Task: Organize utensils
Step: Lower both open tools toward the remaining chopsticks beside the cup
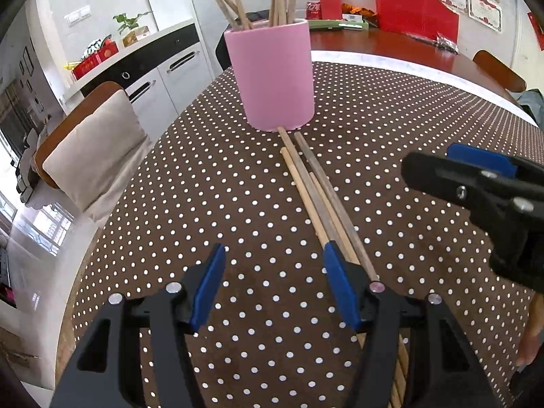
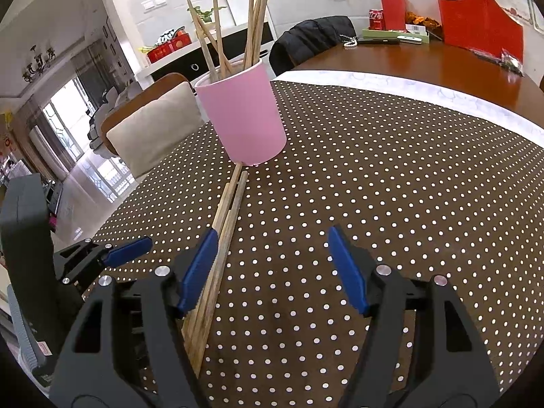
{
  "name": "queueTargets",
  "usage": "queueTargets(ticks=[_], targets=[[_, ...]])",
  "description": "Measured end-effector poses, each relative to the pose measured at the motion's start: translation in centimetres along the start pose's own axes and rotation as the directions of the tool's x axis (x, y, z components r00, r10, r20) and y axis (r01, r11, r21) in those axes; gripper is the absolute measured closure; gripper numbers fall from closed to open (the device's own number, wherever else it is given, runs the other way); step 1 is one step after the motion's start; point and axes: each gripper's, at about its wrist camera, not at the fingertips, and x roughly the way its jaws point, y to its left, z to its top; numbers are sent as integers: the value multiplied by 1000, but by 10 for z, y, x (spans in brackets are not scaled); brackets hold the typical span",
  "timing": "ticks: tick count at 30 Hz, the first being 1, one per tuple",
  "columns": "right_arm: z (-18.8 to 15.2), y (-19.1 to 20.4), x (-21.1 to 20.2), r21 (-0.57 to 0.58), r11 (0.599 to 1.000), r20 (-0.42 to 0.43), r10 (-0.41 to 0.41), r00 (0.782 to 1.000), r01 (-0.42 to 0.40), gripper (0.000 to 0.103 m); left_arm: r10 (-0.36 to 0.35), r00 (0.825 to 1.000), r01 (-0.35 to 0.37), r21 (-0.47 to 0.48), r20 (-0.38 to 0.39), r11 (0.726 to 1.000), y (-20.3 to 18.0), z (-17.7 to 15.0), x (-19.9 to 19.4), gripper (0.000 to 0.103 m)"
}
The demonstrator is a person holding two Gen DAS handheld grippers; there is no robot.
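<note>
Several wooden chopsticks (image 1: 314, 197) are laid on the polka-dot tablecloth (image 1: 204, 187), tips at the pink cup (image 1: 272, 74) at twelve o'clock. Left gripper (image 1: 275, 284) and right gripper (image 2: 273, 268) are held wide, apparently empty.

Bright daylight from windows (image 2: 68, 125) at left, sharp focus, strong fisheye bending, dark corners, perhaps slight floor glare

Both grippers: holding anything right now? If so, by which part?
Nothing is held. The left gripper and right gripper both stand open over the dotted tablecloth. The loose wooden chopsticks lie flat outside both gaps, one tip at the pink ceramic cup.
</note>
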Motion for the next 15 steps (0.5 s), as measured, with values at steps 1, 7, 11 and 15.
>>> queueTargets(ticks=[1, 7, 11, 15], targets=[[0, 0, 0, 0, 1000, -1, 0, 1000, 0, 36, -3, 1000, 3, -4, -2, 1000, 0, 0, 0, 43], [-2, 1, 0, -2, 1000, -3, -4, 1000, 4, 36, 0, 1000, 0, -4, -16, 1000, -3, 4, 0, 43], [-2, 1, 2, -4, 1000, -7, -14, 1000, 14, 36, -24, 1000, 24, -8, -21, 1000, -5, 3, 0, 43], [-2, 2, 3, -8, 1000, -11, -18, 1000, 18, 36, -29, 999, 29, -21, -19, 999, -5, 4, 2, 43]])
